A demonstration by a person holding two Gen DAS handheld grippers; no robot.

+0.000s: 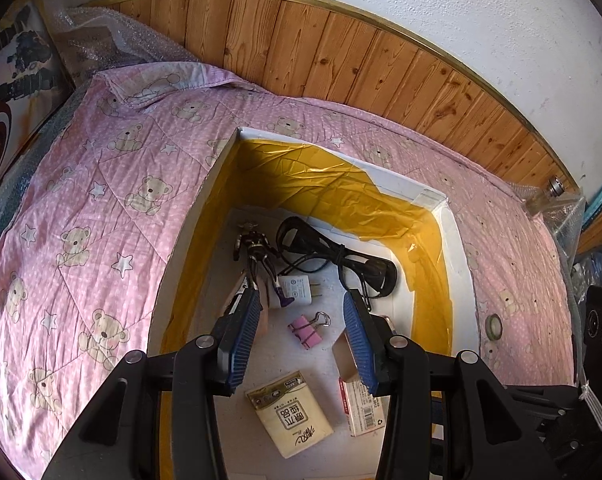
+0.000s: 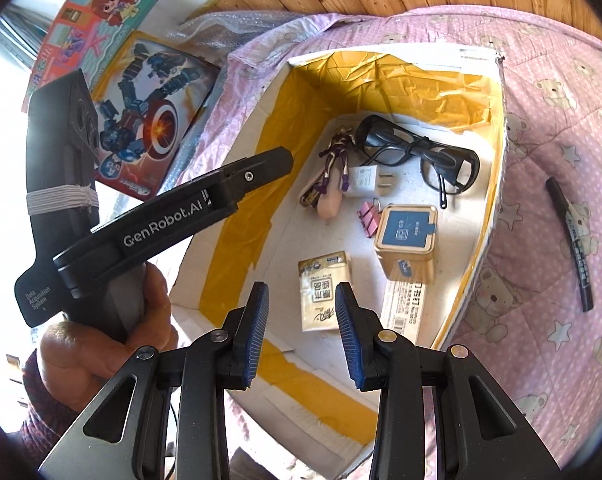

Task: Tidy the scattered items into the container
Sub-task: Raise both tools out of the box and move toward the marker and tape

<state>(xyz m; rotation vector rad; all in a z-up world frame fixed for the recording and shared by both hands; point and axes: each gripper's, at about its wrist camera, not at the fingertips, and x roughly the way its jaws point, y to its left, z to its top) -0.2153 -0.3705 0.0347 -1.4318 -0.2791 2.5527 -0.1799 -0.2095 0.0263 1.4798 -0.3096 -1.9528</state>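
Over the white box (image 1: 461, 256), the left gripper (image 1: 301, 300) hangs with jaws spread and empty; the right gripper (image 2: 301, 292) is likewise parted, holding nothing. Below them lie a tissue pack (image 2: 321, 292), gold tin (image 2: 407, 240), pink binder clip (image 1: 306, 330), charger plug (image 2: 367, 181), black glasses (image 2: 421, 152) and a figurine (image 1: 257, 246). Outside on the pink quilt (image 2: 549, 240), right of the box, rests a black marker (image 2: 571, 240).

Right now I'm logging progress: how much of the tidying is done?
Mostly done: the black glasses, pink binder clip, gold tin and tissue packet lie in the white cardboard box. Both grippers are open, holding nothing. Left on the pink quilt: a black marker and a tape roll.
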